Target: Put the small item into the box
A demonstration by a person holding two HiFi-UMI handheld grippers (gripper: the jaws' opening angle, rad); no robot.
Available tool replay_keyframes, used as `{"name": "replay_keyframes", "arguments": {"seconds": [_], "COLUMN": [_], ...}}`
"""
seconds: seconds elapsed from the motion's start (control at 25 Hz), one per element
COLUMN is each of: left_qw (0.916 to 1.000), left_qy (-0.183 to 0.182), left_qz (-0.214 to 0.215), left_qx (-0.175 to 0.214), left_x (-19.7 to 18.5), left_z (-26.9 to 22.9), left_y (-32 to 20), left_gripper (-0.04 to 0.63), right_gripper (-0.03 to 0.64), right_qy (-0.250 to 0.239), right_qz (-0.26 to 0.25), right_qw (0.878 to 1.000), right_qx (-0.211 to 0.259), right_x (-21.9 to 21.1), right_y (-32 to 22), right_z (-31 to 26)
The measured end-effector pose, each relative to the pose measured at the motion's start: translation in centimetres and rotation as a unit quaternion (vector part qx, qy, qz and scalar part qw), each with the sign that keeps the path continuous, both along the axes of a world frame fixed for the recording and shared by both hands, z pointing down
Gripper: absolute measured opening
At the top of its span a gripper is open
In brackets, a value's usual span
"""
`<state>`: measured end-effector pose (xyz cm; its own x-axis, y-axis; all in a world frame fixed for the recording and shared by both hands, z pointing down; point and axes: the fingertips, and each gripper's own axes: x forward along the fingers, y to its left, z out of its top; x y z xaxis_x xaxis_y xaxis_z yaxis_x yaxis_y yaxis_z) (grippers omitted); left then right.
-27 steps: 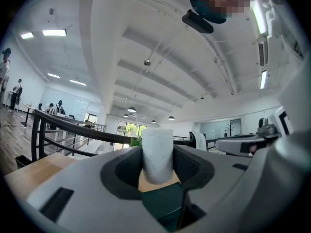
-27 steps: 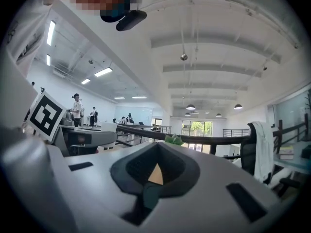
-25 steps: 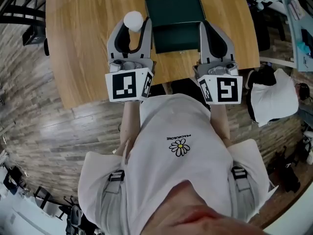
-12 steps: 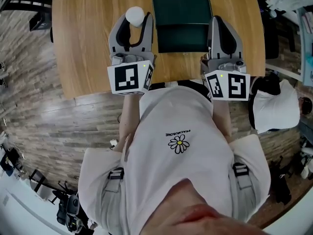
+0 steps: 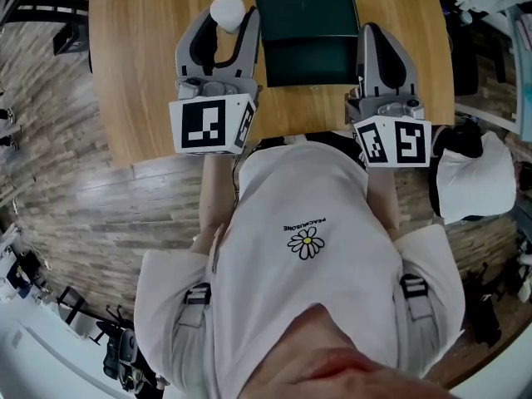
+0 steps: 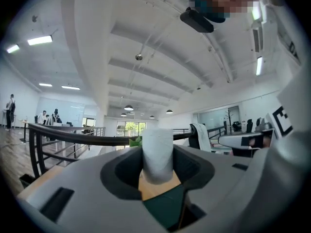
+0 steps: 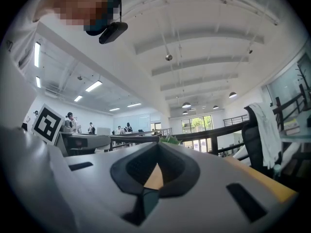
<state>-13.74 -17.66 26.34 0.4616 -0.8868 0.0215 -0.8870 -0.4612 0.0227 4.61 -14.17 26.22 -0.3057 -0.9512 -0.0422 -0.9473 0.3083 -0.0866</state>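
A dark green box [image 5: 307,33] lies open on the wooden table [image 5: 141,65], between the two grippers. My left gripper [image 5: 226,17] is shut on a small white roll [image 5: 226,11], held at its tips just left of the box's far corner. In the left gripper view the white roll [image 6: 158,153] stands upright between the jaws, with the green box [image 6: 163,208] showing below. My right gripper [image 5: 378,36] lies along the box's right side, jaws shut with nothing between them [image 7: 156,171].
A chair draped with white cloth [image 5: 478,177] stands right of the table. Wooden floor [image 5: 75,223] runs on the left. The person's white shirt [image 5: 303,248] fills the lower middle. A railing [image 6: 73,135] and office desks show far off.
Both grippers have drifted slightly toward the table's far edge; the left one has lifted a little with the white roll still in it. The box has not moved on the table.
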Motion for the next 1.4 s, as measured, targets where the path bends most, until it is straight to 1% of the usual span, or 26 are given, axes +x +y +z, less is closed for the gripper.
{"name": "replay_keyframes", "arguments": {"seconds": [0.08, 0.16, 0.28, 0.36, 0.48, 0.56, 0.64, 0.76, 0.88, 0.92, 1.0, 1.08, 1.16, 1.28, 1.4], "left_qw": [0.9992, 0.9963, 0.9881, 0.9786, 0.9594, 0.943, 0.9219, 0.8835, 0.8439, 0.8324, 0.8125, 0.7954, 0.7813, 0.7623, 0.7467], "left_qy": [-0.028, -0.056, -0.101, -0.139, -0.195, -0.228, -0.264, -0.322, -0.374, -0.387, -0.41, -0.434, -0.45, -0.466, -0.477], "left_qz": [0.026, 0.058, 0.112, 0.15, 0.204, 0.239, 0.276, 0.325, 0.359, 0.367, 0.377, 0.382, 0.386, 0.393, 0.395], "left_qx": [0.015, 0.03, 0.029, 0.02, -0.014, -0.039, -0.063, -0.099, -0.139, -0.152, -0.172, -0.183, -0.195, -0.219, -0.243], "left_x": [1.5, 3.3, 5.8, 7.7, 10.7, 12.6, 14.3, 16.2, 17.2, 17.3, 17.4, 17.3, 17.1, 17.0, 17.1], "left_z": [-1.2, -2.4, -2.5, -1.6, 1.0, 3.0, 5.2, 9.4, 14.3, 15.8, 18.4, 20.3, 21.9, 24.2, 26.2], "left_y": [-0.1, -0.1, 0.2, 0.4, 1.0, 1.5, 2.2, 3.5, 4.5, 4.8, 5.2, 5.5, 5.8, 6.1, 5.9], "left_gripper": [0.192, 0.19, 0.19, 0.189, 0.189, 0.189, 0.189, 0.189, 0.189, 0.189, 0.189, 0.189, 0.189, 0.189, 0.189], "right_gripper": [0.005, 0.005, 0.005, 0.005, 0.005, 0.005, 0.005, 0.005, 0.005, 0.005, 0.005, 0.005, 0.005, 0.005, 0.005], "right_qy": [-0.002, -0.003, 0.001, 0.005, 0.001, -0.005, -0.011, -0.017, -0.018, -0.018, -0.018, -0.025, -0.036, -0.037, -0.029], "right_qz": [0.001, 0.002, 0.008, 0.013, 0.023, 0.036, 0.05, 0.063, 0.07, 0.071, 0.075, 0.081, 0.088, 0.094, 0.086], "right_qw": [1.0, 1.0, 1.0, 1.0, 1.0, 0.999, 0.999, 0.998, 0.997, 0.997, 0.996, 0.995, 0.994, 0.993, 0.994], "right_qx": [0.0, 0.002, 0.006, 0.005, -0.001, -0.009, -0.017, -0.025, -0.03, -0.031, -0.036, -0.043, -0.048, -0.054, -0.059], "right_x": [0.7, 1.4, 2.3, 3.1, 4.6, 5.6, 6.6, 7.7, 8.3, 8.5, 9.0, 9.7, 10.2, 10.7, 10.8], "right_y": [0.1, 0.3, 0.8, 1.1, 1.5, 2.0, 2.4, 3.0, 3.5, 3.7, 4.1, 4.4, 4.8, 5.3, 5.5], "right_z": [0.1, 0.0, 0.0, 0.3, 1.2, 1.9, 2.5, 3.0, 3.3, 3.4, 3.6, 4.0, 4.4, 4.9, 5.2]}}
